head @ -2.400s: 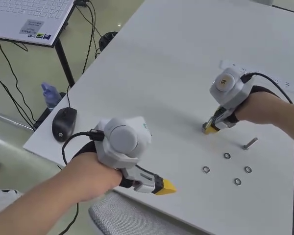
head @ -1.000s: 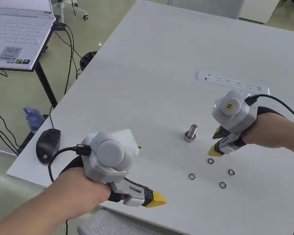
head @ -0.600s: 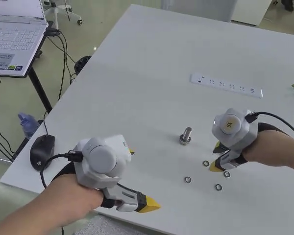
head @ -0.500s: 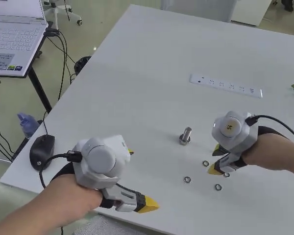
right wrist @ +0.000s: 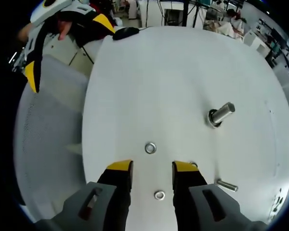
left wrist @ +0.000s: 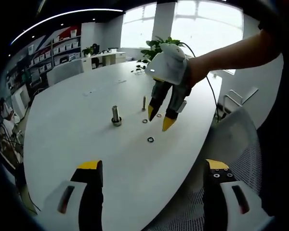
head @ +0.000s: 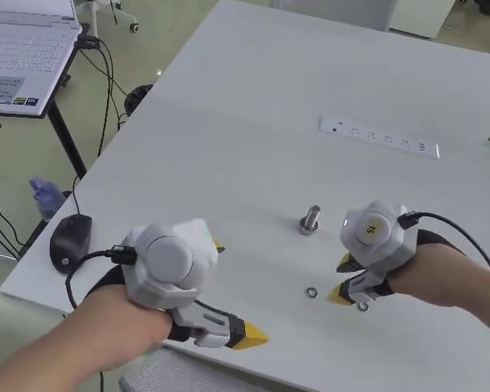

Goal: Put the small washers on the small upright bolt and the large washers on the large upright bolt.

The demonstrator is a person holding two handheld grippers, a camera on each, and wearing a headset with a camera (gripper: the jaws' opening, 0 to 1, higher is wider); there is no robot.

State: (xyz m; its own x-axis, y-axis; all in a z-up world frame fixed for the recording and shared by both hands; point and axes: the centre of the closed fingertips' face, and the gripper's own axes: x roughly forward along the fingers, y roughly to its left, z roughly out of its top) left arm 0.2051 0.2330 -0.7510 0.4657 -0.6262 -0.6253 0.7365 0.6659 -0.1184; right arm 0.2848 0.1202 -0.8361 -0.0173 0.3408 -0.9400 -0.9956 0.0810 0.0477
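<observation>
The right gripper [head: 341, 280] is being held above the table [head: 253, 106], jaws slightly parted around a washer [right wrist: 159, 195], near the bolt [head: 310, 220]; the left gripper [left wrist: 153, 166] is being held spread wide.

Smooth matt white worktop [head: 253, 122], bright metal upright bolt [head: 310, 220] and washers [head: 311, 292], glossy white plastic shells on left hand-held gripper [left wrist: 152, 166] and right hand-held gripper [right wrist: 152, 166], grey mesh chair [right wrist: 48, 120].

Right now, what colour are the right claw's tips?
Yellow on the right claw, clearest in right gripper view.
</observation>
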